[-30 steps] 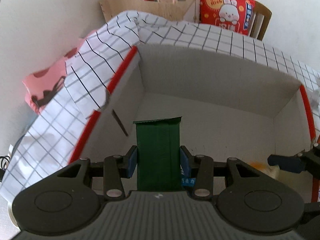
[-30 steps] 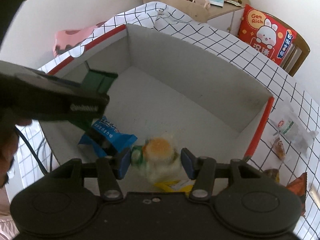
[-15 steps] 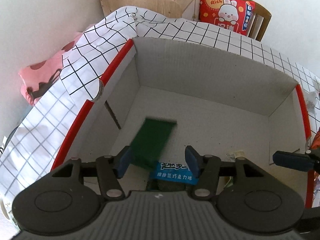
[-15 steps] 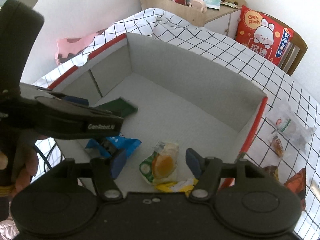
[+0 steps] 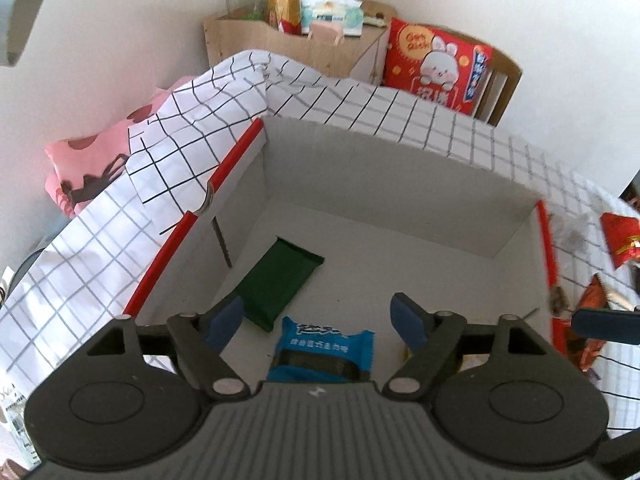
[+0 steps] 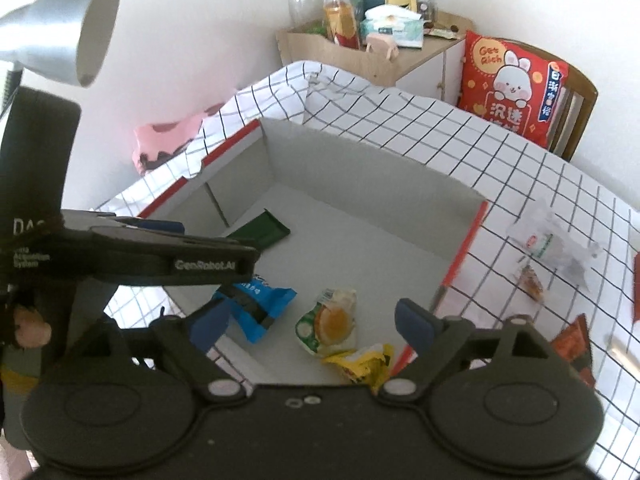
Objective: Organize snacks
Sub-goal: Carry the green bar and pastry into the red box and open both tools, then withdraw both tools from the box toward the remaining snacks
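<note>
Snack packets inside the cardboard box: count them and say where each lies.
4. Green packet by the left wall; blue packet nearer; egg-picture packet mid-floor; yellow packet at the near edge. The camera housing may hide more.

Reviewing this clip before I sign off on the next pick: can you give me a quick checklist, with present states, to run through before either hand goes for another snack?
1. Left gripper empty: ok, its fingers are opening with nothing pressed between them.
2. Right gripper empty: ok, also opening, and the egg packet lies free below it.
3. Green packet in the box: ok, flat on the floor near the left wall.
4. Blue packet in the box: ok.
5. Yellow packet fully inside: cannot tell, the gripper body partly hides it.
6. Snacks left to collect: not ok, several packets lie on the checked cloth beside the box.
</note>
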Demonstrator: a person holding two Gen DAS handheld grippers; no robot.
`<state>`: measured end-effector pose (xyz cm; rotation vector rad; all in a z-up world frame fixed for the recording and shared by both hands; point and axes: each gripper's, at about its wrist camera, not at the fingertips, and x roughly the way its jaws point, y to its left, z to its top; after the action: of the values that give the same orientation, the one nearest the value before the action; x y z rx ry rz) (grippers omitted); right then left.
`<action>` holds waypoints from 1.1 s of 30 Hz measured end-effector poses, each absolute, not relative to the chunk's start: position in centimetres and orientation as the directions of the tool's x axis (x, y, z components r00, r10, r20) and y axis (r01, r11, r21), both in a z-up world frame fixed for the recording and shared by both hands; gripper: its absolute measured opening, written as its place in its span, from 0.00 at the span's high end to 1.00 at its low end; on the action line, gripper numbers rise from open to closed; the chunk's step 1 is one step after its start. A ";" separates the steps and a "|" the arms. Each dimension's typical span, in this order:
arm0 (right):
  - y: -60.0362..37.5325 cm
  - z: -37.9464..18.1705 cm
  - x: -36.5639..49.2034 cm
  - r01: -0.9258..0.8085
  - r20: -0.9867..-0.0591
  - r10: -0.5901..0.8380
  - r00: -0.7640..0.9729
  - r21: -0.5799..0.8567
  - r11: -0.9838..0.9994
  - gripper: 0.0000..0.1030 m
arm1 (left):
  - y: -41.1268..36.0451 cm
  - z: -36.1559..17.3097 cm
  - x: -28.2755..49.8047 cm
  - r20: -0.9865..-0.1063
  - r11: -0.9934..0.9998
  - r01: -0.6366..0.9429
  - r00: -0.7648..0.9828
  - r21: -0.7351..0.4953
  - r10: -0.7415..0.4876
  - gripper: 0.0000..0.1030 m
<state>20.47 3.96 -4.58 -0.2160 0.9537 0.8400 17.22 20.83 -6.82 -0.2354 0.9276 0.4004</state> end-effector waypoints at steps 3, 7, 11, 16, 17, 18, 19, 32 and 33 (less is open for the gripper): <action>2.4 -3.8 20.1 -0.705 -0.777 0.551 0.305 0.204 0.679 0.09 | 20.1 -6.0 16.4 -0.799 0.906 -0.421 0.557 -0.039 0.224 0.20; 0.3 -2.7 19.5 -0.690 -0.755 0.572 0.319 0.229 0.687 0.05 | 18.8 -4.7 15.4 -0.786 0.914 -0.400 0.585 -0.066 0.200 0.17; -2.3 -2.0 19.0 -0.669 -0.734 0.594 0.330 0.262 0.695 0.02 | 16.9 -3.6 14.6 -0.773 0.921 -0.380 0.610 -0.089 0.177 0.17; -6.6 -1.6 18.6 -0.624 -0.712 0.599 0.366 0.290 0.726 0.00 | 14.4 -2.5 14.0 -0.756 0.935 -0.329 0.644 -0.134 0.119 0.14; -7.5 -1.6 18.6 -0.612 -0.708 0.599 0.374 0.296 0.733 0.00 | 13.8 -2.4 14.0 -0.754 0.938 -0.318 0.648 -0.141 0.106 0.14; -8.4 -1.7 18.6 -0.600 -0.707 0.594 0.384 0.298 0.742 0.00 | 13.1 -2.2 13.9 -0.751 0.942 -0.303 0.654 -0.147 0.093 0.14; -9.5 -1.7 18.5 -0.586 -0.706 0.587 0.396 0.298 0.753 0.00 | 12.5 -2.1 13.9 -0.749 0.945 -0.289 0.658 -0.153 0.079 0.13; -21.5 -5.7 19.2 -0.400 -0.770 0.407 0.491 0.215 0.891 0.00 | 2.5 -4.5 15.6 -0.757 0.981 -0.114 0.652 -0.157 -0.045 0.01; -22.1 -5.9 19.3 -0.401 -0.771 0.394 0.500 0.197 0.895 0.00 | 1.8 -4.8 15.9 -0.762 0.982 -0.108 0.646 -0.152 -0.047 0.01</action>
<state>19.33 -22.12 -5.95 -0.0080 0.9306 0.4805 15.90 1.76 -4.82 -0.1911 0.8689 0.0353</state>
